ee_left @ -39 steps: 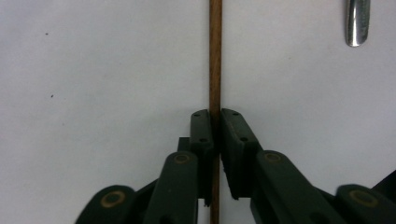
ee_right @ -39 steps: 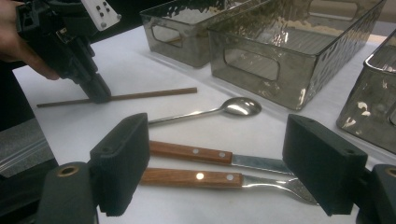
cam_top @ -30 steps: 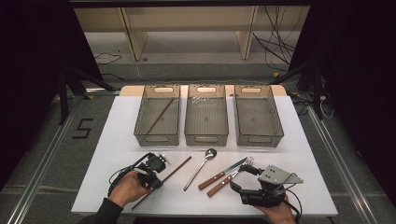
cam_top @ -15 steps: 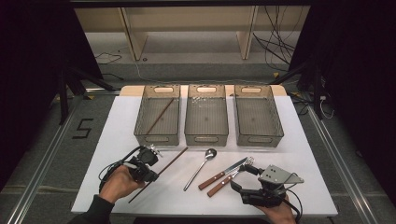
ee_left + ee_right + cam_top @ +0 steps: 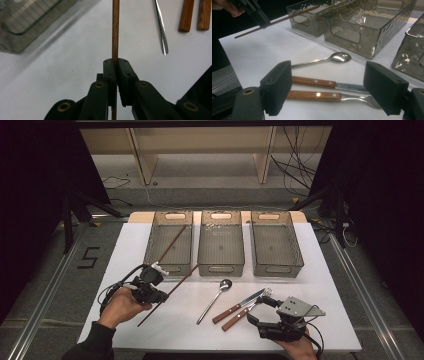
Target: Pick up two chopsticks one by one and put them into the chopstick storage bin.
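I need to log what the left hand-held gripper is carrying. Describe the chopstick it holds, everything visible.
The chopstick is a thin, straight, dark brown stick that looks like wood. The left hand-held gripper is shut on it, its black pads pinching it nearer the lower end, with most of the length reaching beyond them. It slants from lower left up toward the left bin, its far tip near that bin's front wall. It appears lifted off the white table. Nothing else touches it.

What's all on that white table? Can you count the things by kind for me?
Clear bins: 3
Chopsticks: 2, one in the left bin, one held by the left gripper
Spoon: 1
Knife: 1
Fork: 1
Total: 8
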`<move>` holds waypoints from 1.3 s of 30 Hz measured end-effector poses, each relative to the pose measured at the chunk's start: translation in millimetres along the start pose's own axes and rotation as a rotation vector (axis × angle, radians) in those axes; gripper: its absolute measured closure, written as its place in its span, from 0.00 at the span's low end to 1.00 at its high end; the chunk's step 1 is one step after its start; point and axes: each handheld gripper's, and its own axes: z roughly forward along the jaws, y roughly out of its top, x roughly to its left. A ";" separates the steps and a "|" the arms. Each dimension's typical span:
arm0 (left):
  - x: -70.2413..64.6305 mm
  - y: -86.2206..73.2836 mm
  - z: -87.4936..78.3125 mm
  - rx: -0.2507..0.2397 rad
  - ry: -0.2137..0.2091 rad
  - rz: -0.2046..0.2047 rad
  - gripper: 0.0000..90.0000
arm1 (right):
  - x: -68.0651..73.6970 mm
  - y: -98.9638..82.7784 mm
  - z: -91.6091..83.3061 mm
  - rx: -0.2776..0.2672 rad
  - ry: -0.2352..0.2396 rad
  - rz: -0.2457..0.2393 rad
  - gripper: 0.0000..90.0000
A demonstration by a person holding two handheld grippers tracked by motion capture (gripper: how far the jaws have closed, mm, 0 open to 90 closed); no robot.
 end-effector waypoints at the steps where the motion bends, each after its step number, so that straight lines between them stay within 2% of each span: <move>1: 4.2 3.1 -2.4 -0.020 0.005 -0.008 0.94 | 0.0 0.1 0.0 -0.001 0.000 -0.001 0.26; 6: 18.8 15.9 -10.1 -0.071 0.010 -0.034 0.94 | -0.2 0.0 -0.2 0.001 -0.001 0.001 0.26; 11: 31.6 32.6 -15.9 -0.106 0.027 -0.044 0.94 | -0.1 0.2 -0.6 -0.002 -0.001 0.003 0.26; 16: 37.2 48.4 -15.2 -0.094 0.048 -0.027 0.94 | -0.5 0.1 -0.4 -0.003 0.000 0.001 0.26; 24: 54.0 70.7 -19.0 -0.100 0.049 -0.040 0.94 | -0.8 0.2 -0.9 -0.005 0.001 0.004 0.26; 31: 72.1 93.4 -22.0 -0.155 0.078 -0.072 0.94 | -0.9 0.3 -1.1 -0.006 0.003 0.005 0.26; 39: 94.2 113.2 -13.5 -0.189 0.125 -0.113 0.94 | -1.6 0.3 -2.3 -0.009 0.004 0.013 0.26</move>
